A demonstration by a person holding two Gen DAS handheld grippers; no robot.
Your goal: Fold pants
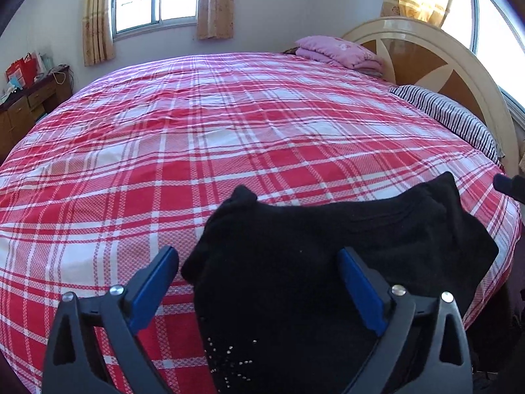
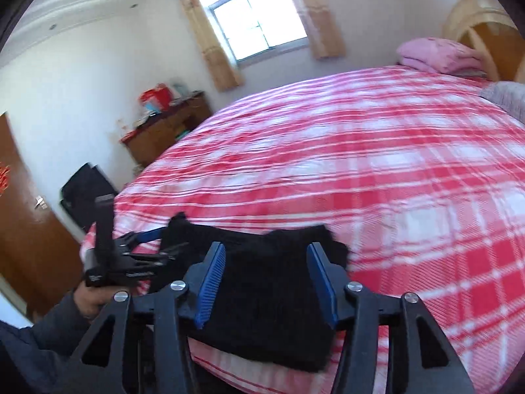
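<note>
Black pants (image 1: 328, 262) lie bunched at the near edge of the bed with the red plaid cover (image 1: 197, 147). Small studs show on the near part of the fabric. My left gripper (image 1: 257, 262) is open, its jaws wide apart above the pants' left end. In the right wrist view, the pants (image 2: 265, 282) lie at the bed's near edge (image 2: 426, 197). My right gripper (image 2: 267, 275) is open, its jaws spread on either side of the fabric. The left gripper (image 2: 154, 239) shows at the left, held by a hand, at the pants' far end.
A folded pink blanket (image 1: 341, 52) and a striped pillow (image 1: 452, 115) lie by the curved headboard (image 1: 443, 59). A wooden dresser (image 1: 23, 108) with red bags stands at the far left wall. A brown door (image 2: 19, 213) and a black object (image 2: 85, 193) stand beyond the bed's corner.
</note>
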